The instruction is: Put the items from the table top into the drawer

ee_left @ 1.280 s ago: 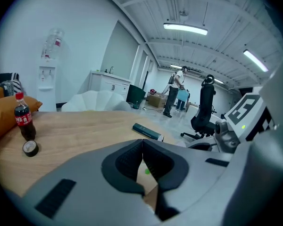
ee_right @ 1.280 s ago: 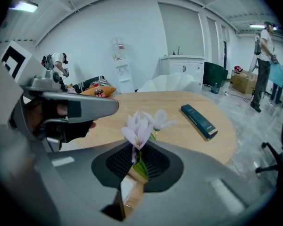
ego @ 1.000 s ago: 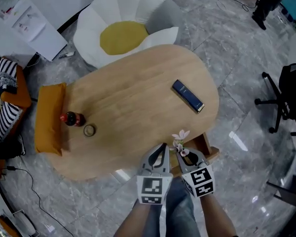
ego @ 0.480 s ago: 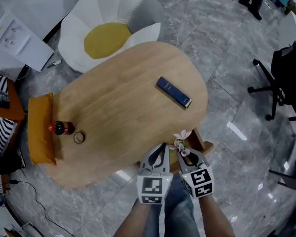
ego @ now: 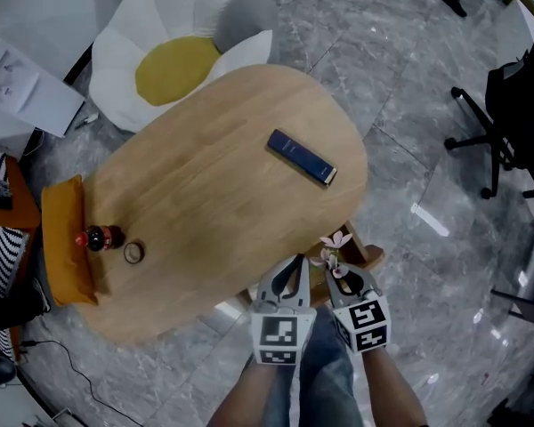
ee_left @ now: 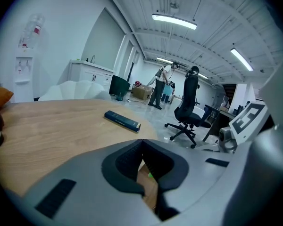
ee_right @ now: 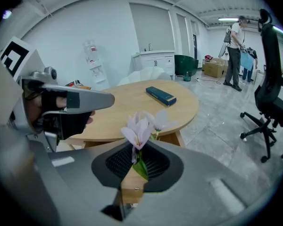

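My right gripper [ego: 331,271] is shut on the stem of a pale pink flower [ego: 335,241], just off the table's near right edge and above the open wooden drawer [ego: 371,257]. In the right gripper view the blossom [ee_right: 141,127] stands above the shut jaws [ee_right: 134,158]. Beside it, my left gripper [ego: 291,265] is shut with nothing in it [ee_left: 142,144]. On the oval wooden table [ego: 214,205] lie a dark blue box [ego: 301,157], a cola bottle [ego: 96,237] on its side and a tape ring [ego: 133,253].
An orange cushion [ego: 62,252] lies at the table's left end. A white petal-shaped seat with a yellow middle [ego: 173,60] stands behind the table. A black office chair [ego: 507,123] is on the grey floor at the right. A person [ee_right: 236,55] stands far off.
Both grippers have drifted along the table's near edge toward its right end and sunk a little, the flower still in the right one. The things on the table have not moved.
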`<state>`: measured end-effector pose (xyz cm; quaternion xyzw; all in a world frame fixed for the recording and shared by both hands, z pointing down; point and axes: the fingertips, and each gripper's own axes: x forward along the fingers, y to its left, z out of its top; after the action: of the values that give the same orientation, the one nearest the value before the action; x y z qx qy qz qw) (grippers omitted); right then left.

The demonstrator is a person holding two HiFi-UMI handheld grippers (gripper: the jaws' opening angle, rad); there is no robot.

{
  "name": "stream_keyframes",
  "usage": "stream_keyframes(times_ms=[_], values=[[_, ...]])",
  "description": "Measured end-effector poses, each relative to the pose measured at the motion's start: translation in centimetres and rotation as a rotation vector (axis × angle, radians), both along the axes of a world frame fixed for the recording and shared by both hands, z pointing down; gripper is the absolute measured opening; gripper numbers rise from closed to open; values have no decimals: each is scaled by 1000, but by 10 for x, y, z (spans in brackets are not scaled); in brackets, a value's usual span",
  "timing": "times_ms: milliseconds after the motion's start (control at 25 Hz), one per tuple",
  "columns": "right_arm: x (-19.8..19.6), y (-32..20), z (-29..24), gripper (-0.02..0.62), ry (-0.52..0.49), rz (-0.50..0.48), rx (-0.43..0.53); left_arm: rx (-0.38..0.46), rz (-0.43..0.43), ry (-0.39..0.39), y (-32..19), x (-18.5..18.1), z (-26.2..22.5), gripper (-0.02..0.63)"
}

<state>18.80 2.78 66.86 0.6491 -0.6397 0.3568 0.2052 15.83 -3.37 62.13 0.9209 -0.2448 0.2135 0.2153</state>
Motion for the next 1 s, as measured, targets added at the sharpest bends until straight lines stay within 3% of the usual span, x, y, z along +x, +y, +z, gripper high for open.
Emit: stream_keyframes(times_ms=[1000], values=[[4,11,72,40,-55,-26,-110,-40,-14,-45,-1,9,40,11]])
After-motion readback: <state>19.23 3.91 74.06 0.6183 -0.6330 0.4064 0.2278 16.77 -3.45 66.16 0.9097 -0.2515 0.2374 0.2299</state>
